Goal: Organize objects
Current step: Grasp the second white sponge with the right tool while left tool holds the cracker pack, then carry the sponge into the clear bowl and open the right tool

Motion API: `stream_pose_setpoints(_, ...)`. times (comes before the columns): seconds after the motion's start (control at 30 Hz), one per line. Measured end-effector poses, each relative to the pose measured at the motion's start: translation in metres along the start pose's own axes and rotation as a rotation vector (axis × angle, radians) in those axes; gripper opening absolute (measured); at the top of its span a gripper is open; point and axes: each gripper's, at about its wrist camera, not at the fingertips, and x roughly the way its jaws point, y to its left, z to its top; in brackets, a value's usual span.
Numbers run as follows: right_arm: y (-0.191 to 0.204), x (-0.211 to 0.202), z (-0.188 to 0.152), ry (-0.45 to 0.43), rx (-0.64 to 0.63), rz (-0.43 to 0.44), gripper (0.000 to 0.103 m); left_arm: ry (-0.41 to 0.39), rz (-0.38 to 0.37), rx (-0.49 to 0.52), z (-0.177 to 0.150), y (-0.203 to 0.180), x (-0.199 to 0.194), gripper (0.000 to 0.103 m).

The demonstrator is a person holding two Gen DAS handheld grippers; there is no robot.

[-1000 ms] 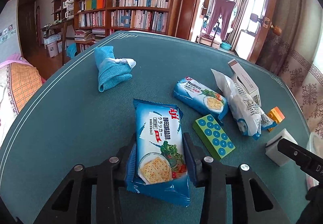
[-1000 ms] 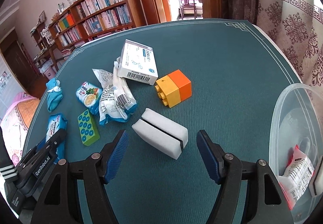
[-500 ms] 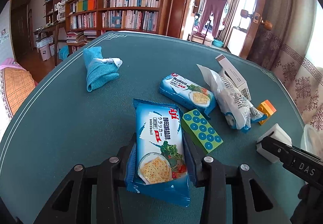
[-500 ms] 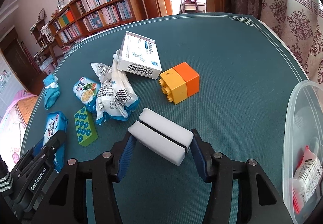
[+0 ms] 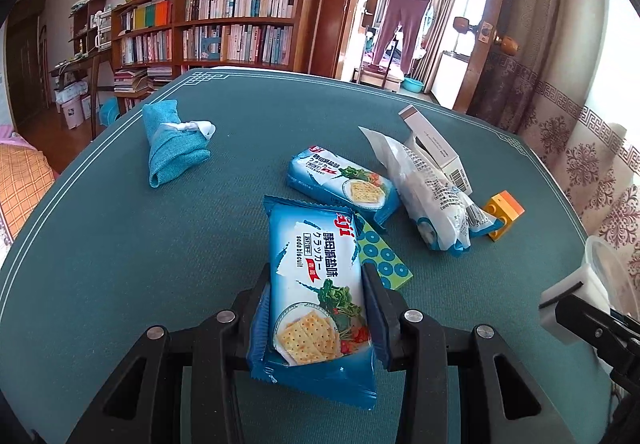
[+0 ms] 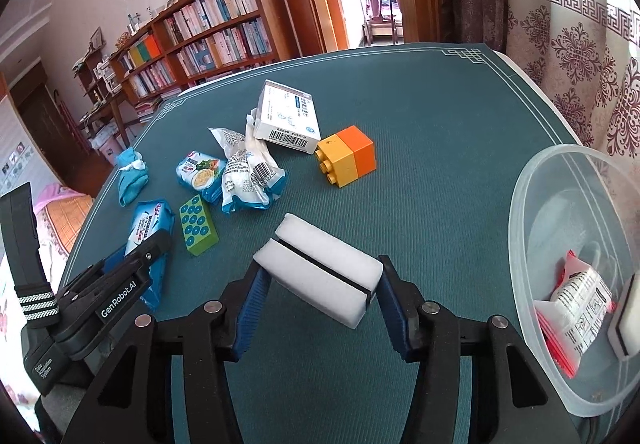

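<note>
At lower centre of the left wrist view, the left gripper (image 5: 316, 318) pinches a slippery cracker packet (image 5: 314, 284) that could slide free. At lower centre of the right wrist view, the right gripper (image 6: 320, 304) clamps a white sponge (image 6: 320, 270) askew; judged likely to twist out short of the clear tub (image 6: 532, 180) at right.

"soda biscuit" on cracker packet (image 5: 316, 284) (left gripper (image 6: 120, 290): "GenRobot.AI")
</note>
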Motion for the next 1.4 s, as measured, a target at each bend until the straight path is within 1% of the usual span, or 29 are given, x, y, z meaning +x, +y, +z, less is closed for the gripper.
stream_pose_setpoints(0.2, -0.009, -0.021, -0.006, -0.024, 0.009, -0.001, 0.054, -0.002, -0.015, 0.015, 0.002, -0.005, -0.001, 0.043)
stream_pose_setpoints(0.43, -0.025, -0.036, -0.013, -0.035, 0.031, -0.023, 0.054, 0.011, -0.055, 0.035, 0.002, -0.011, -0.004, 0.043)
stream_pose_setpoints(0.77, -0.049, -0.049, -0.016, -0.056, 0.066, -0.039, 0.054, 0.029, -0.105, 0.104, -0.006, -0.032, -0.016, 0.043)
stream_pose_setpoints(1.0, -0.085, -0.064, -0.012, -0.091, 0.118, -0.099, 0.054, 0.038, -0.137, 0.153, -0.010, -0.054, -0.020, 0.043)
stream_pose_setpoints(1.2, -0.117, -0.076, -0.007, -0.116, 0.155, -0.160, 0.055, 0.066, -0.182, 0.163, -0.012, -0.067, -0.020, 0.044)
stream_pose_setpoints(1.4, -0.155, -0.083, 0.002, -0.137, 0.209, -0.212, 0.055, 0.066, -0.193, 0.204, -0.015, -0.086, -0.025, 0.043)
